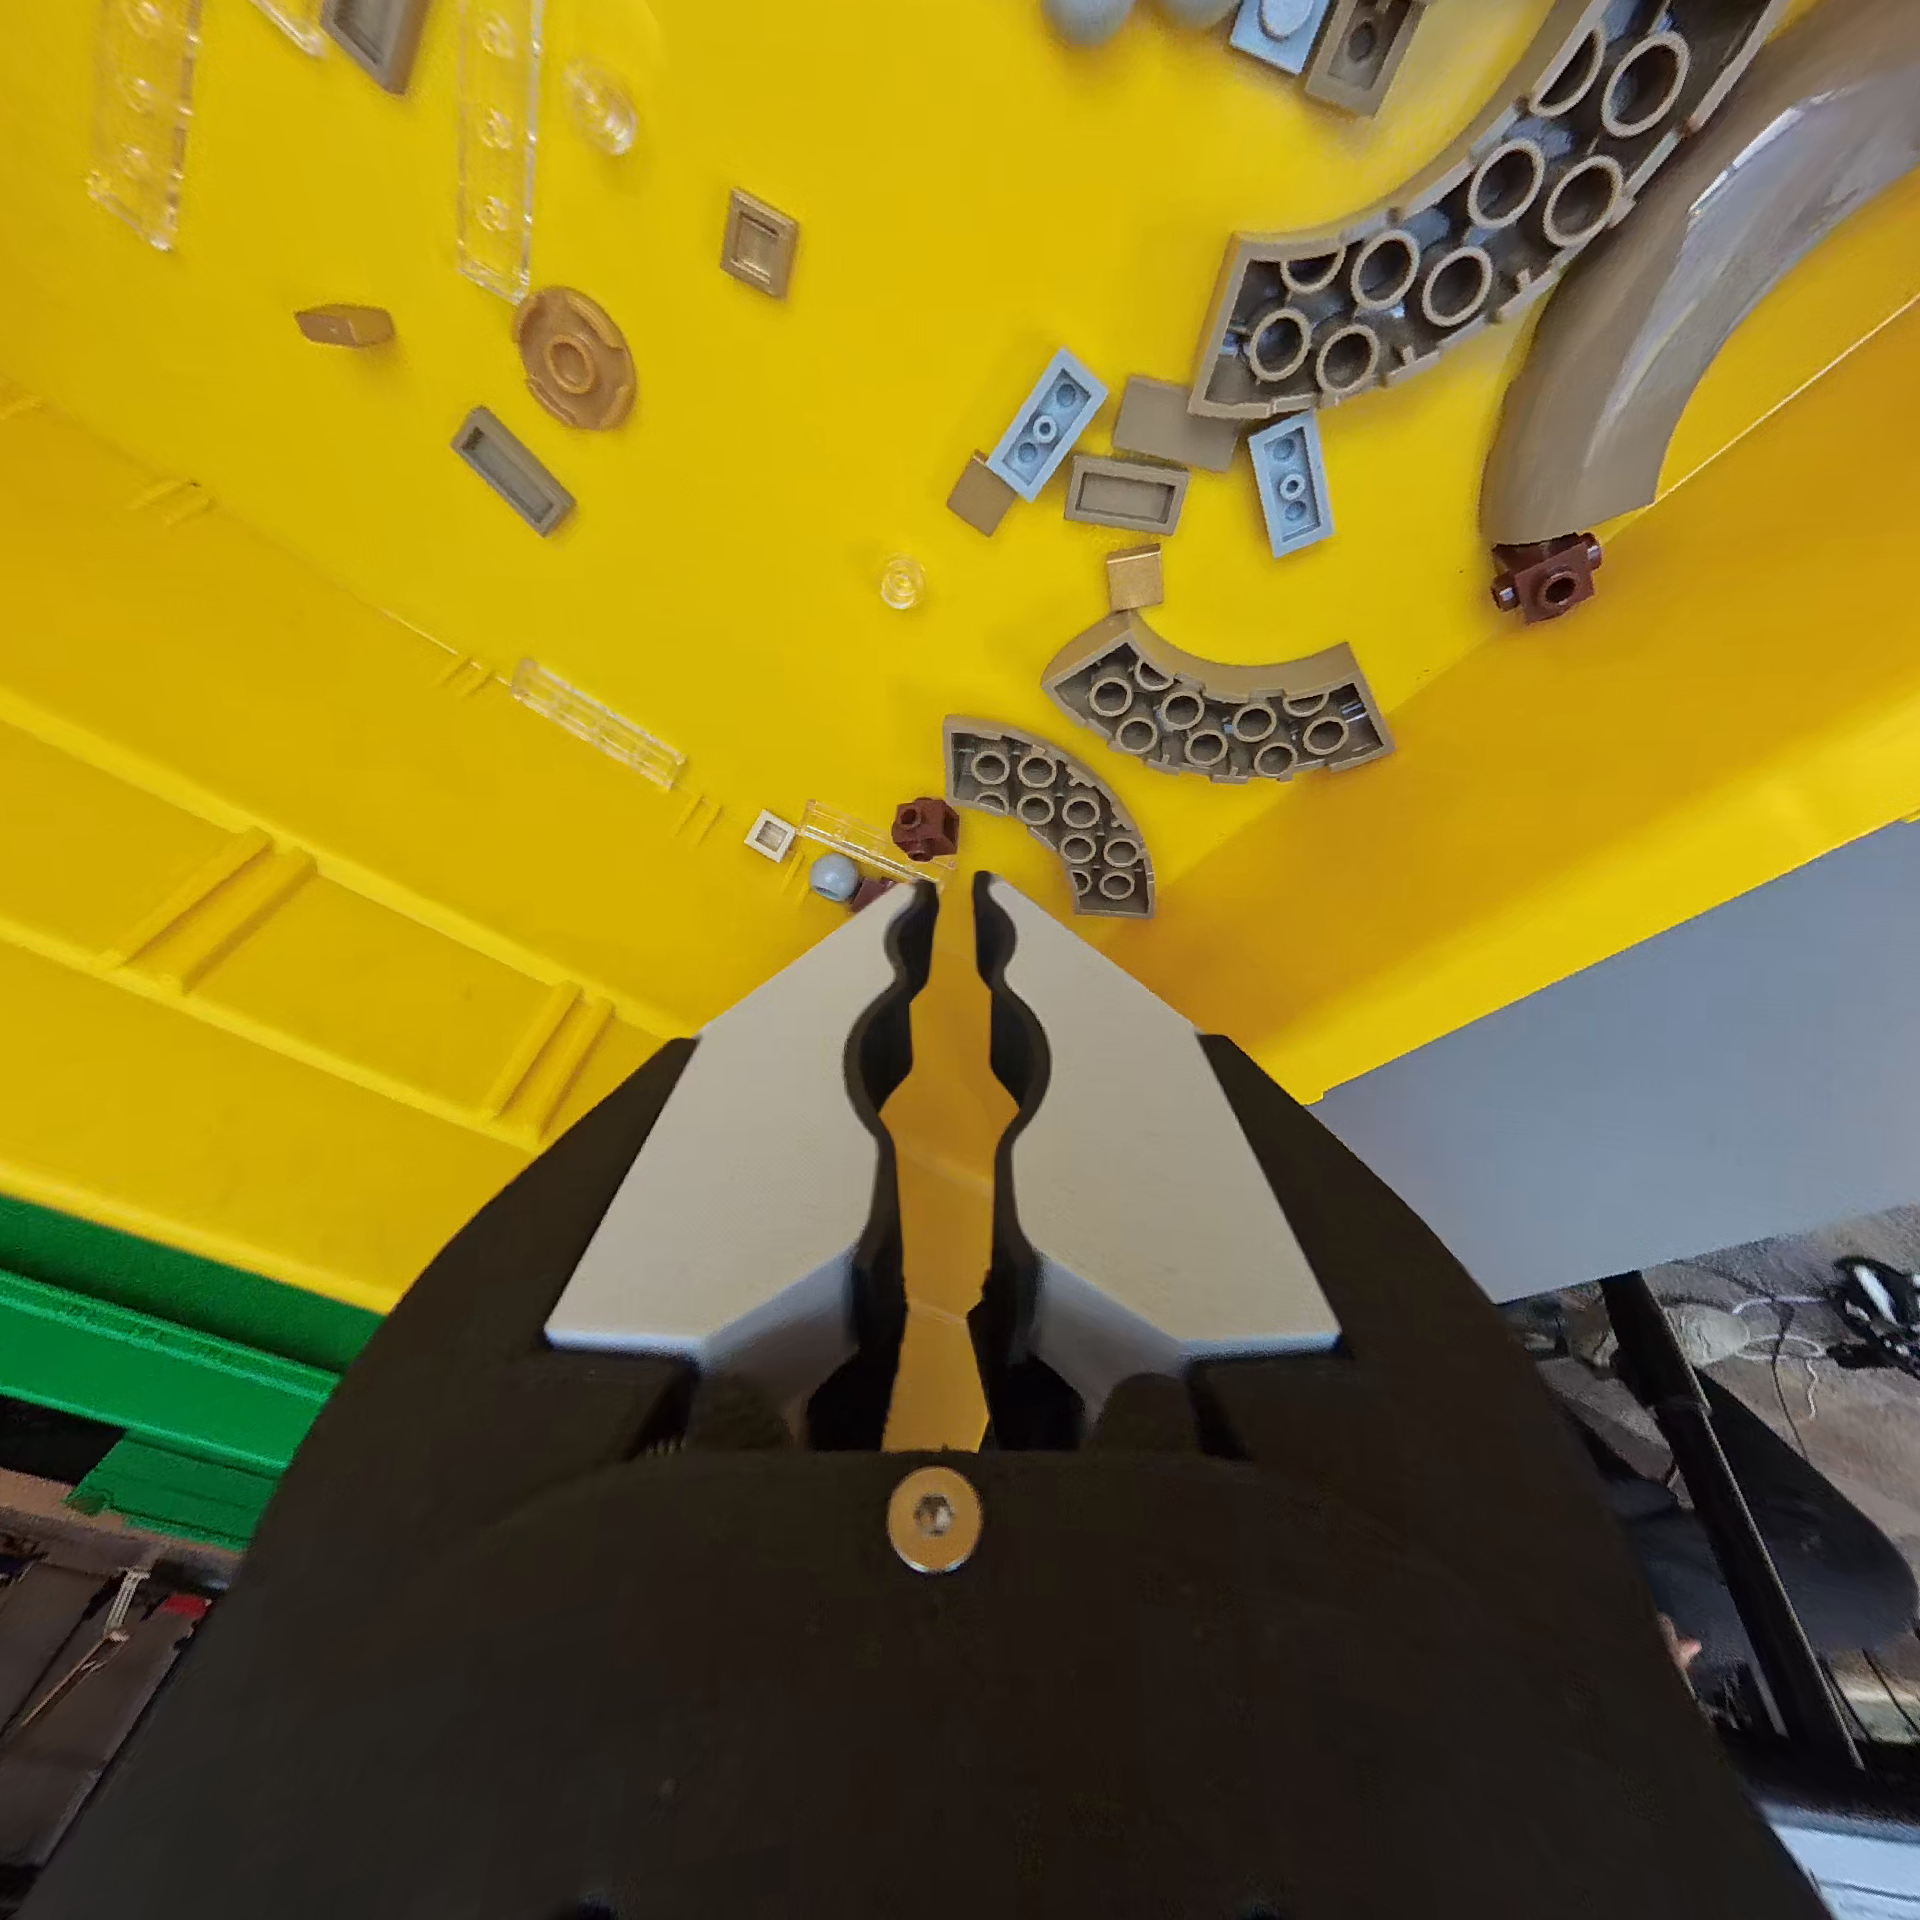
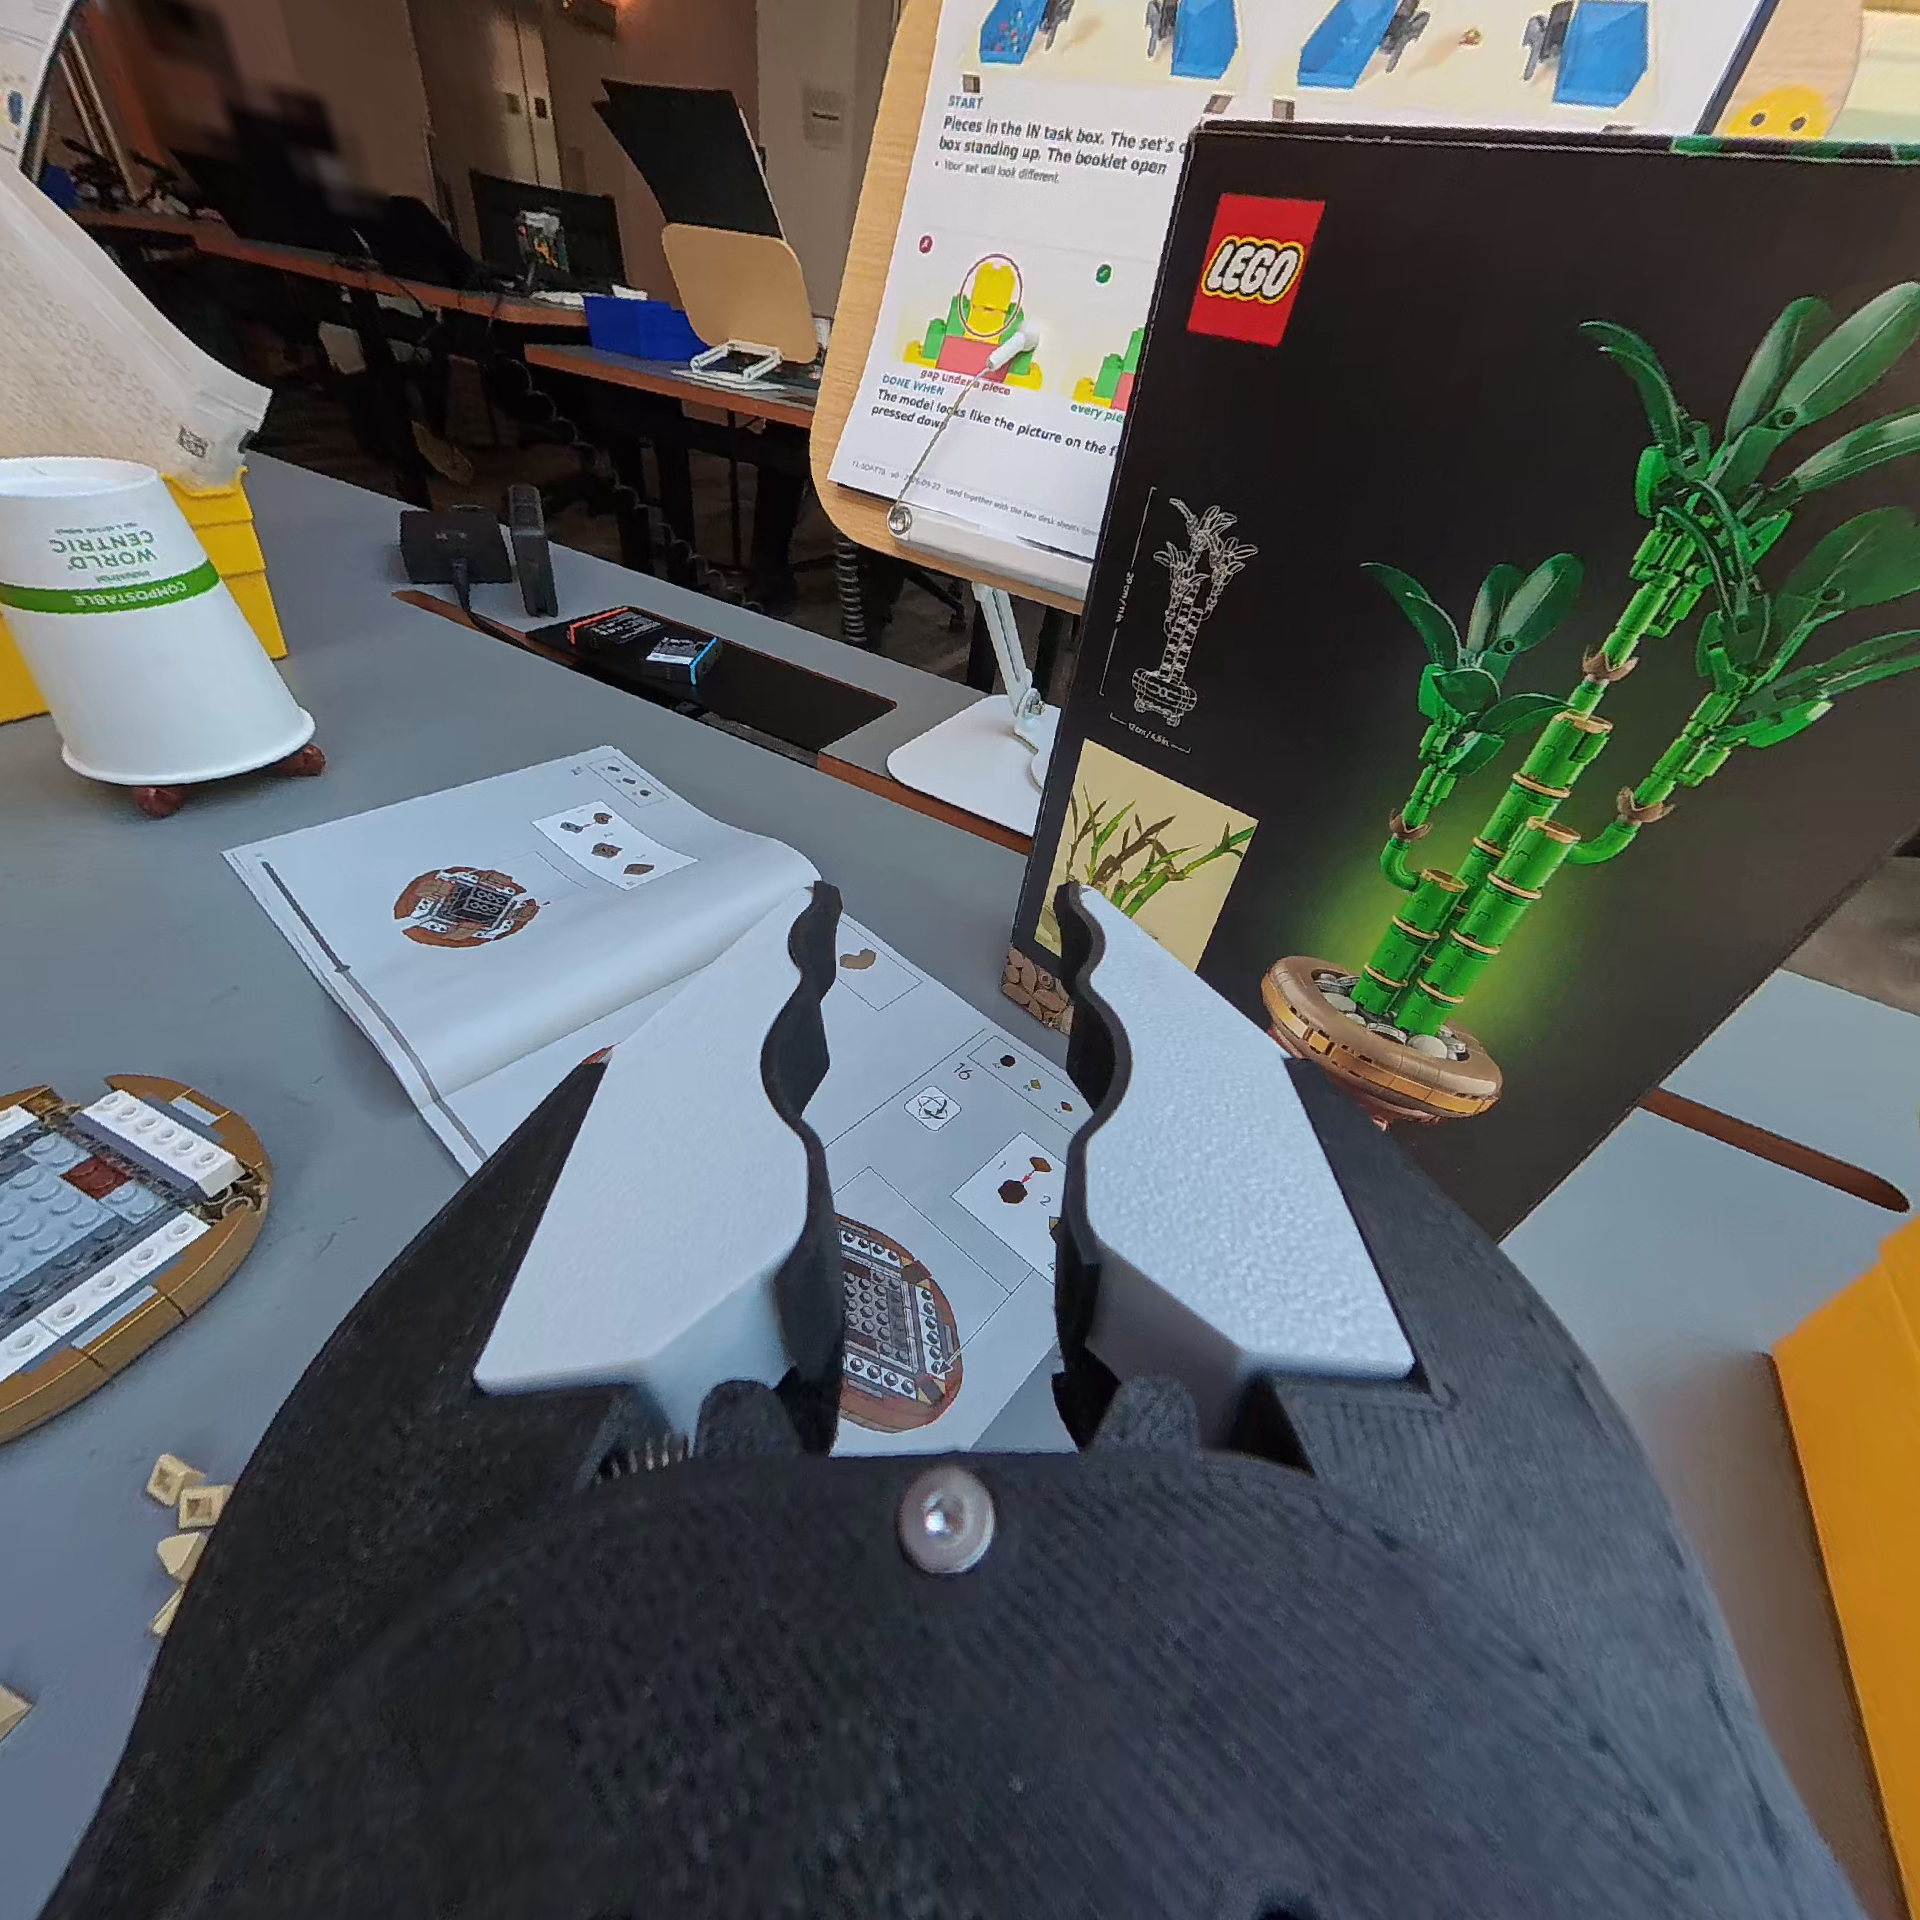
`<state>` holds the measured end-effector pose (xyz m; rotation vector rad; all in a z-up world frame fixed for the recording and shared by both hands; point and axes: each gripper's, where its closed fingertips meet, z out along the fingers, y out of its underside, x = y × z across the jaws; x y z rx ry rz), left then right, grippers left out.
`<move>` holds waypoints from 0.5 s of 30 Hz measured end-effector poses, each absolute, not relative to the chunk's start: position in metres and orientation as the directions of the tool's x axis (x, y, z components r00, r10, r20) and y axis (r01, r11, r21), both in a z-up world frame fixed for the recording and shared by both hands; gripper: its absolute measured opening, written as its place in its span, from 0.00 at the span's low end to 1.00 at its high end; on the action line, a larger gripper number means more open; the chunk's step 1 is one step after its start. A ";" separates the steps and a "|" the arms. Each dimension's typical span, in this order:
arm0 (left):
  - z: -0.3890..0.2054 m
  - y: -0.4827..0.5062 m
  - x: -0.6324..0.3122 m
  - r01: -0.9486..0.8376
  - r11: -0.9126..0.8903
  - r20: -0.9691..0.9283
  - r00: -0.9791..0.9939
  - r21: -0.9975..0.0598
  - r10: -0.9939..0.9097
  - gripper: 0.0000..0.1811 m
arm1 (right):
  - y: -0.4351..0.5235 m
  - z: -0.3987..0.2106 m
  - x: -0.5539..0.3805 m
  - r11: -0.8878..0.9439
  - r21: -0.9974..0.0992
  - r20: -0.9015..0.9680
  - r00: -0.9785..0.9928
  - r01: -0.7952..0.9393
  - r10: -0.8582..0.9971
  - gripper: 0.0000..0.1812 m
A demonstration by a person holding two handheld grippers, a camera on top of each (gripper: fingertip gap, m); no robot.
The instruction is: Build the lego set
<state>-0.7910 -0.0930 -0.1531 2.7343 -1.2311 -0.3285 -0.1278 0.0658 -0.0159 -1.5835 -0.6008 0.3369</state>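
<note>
Many loose pieces remain in yellow tray point(image 1: 312, 935); only the base point(image 2: 114, 1226) is built. Left claw point(image 1: 955, 891) nearly clenched, empty; right claw point(image 2: 940, 904) released.

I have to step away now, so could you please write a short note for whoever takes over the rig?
Left tool: nearly closed, holding nothing, tips down in the yellow tray beside a small reddish-brown brick and a curved tan brick.
Right tool: open, empty, hovering over the open instruction booklet.
Done: oval base partly built, on the grey table at left; set box stands behind the booklet.
Left: many loose pieces remain in the tray, a few small tan ones on the table; the plant itself is not started.
</note>
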 end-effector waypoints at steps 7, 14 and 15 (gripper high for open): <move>-0.152 -0.087 -0.789 -0.726 -0.669 -0.154 0.651 0.157 -0.743 0.09 | 0.066 -0.015 -0.122 -0.017 -0.986 0.129 0.823 0.166 0.553 0.24; -0.161 -0.089 -0.791 -0.731 -0.653 -0.147 0.636 0.200 -0.757 0.09 | 0.066 -0.015 -0.119 -0.022 -0.986 0.127 0.825 0.166 0.550 0.24; -0.162 -0.089 -0.792 -0.729 -0.654 -0.157 0.635 0.202 -0.757 0.07 | 0.066 -0.015 -0.119 -0.020 -0.986 0.126 0.825 0.163 0.551 0.24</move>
